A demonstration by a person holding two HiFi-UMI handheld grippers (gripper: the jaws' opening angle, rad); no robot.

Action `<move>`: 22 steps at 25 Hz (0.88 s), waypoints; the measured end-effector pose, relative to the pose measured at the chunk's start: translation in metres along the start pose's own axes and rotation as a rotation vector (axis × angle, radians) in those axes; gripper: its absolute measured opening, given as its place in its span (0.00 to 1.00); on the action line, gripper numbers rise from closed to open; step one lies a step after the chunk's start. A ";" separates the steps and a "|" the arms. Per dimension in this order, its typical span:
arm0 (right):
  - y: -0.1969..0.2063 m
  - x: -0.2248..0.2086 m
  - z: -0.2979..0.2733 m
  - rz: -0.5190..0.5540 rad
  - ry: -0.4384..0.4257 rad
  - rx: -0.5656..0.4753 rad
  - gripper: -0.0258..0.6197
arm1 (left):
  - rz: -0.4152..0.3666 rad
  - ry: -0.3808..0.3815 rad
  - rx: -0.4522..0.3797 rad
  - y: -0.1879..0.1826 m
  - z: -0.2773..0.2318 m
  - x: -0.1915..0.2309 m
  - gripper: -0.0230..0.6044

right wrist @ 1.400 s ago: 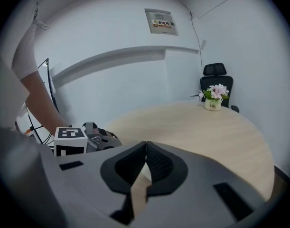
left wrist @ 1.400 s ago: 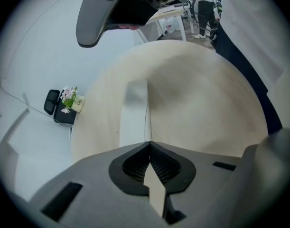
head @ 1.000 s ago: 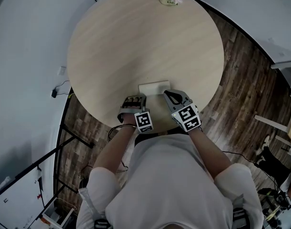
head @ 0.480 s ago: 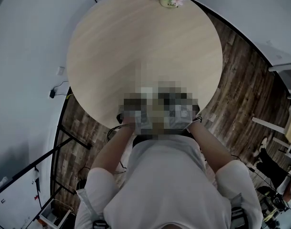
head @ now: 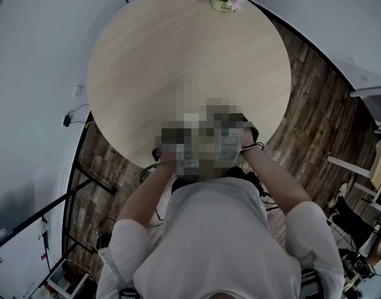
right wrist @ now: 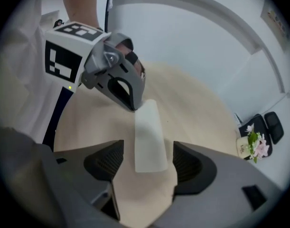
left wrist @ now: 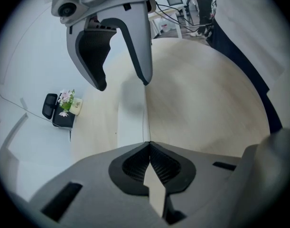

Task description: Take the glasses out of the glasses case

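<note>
Left claw [left wrist: 148, 143], shut, hides end of glasses case [left wrist: 131, 118].

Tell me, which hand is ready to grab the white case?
Probably the right. The right gripper has just opened its jaws, and they now straddle the near end of the glasses case. The left gripper is shut at the far end.

White short-sleeved shirt [head: 221, 242]; grey left tool [left wrist: 148, 145], right tool [right wrist: 147, 161]; black ribbed pads [right wrist: 106, 163]; black-white marker cube [right wrist: 69, 51].
</note>
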State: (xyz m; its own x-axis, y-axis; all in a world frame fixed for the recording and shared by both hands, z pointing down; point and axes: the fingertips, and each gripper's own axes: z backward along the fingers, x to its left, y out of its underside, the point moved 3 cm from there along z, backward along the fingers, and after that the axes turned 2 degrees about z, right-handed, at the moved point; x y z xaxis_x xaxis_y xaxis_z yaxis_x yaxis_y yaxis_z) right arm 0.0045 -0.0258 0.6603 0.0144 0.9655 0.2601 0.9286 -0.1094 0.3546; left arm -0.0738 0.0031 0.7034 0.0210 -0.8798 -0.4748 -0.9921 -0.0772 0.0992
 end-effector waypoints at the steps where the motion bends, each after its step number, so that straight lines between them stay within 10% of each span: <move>1: 0.001 0.001 -0.004 0.022 -0.009 0.014 0.48 | -0.001 0.001 0.000 0.000 0.000 0.000 0.04; 22: 0.014 -0.005 -0.040 0.129 -0.087 0.137 0.48 | -0.014 0.002 0.013 0.000 0.001 0.000 0.04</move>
State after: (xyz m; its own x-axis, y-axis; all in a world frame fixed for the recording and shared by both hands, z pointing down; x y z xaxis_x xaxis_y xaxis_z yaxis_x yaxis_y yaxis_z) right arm 0.0029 -0.0414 0.6997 0.1631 0.9630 0.2145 0.9586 -0.2060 0.1963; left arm -0.0739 0.0034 0.7027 0.0350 -0.8797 -0.4743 -0.9932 -0.0832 0.0811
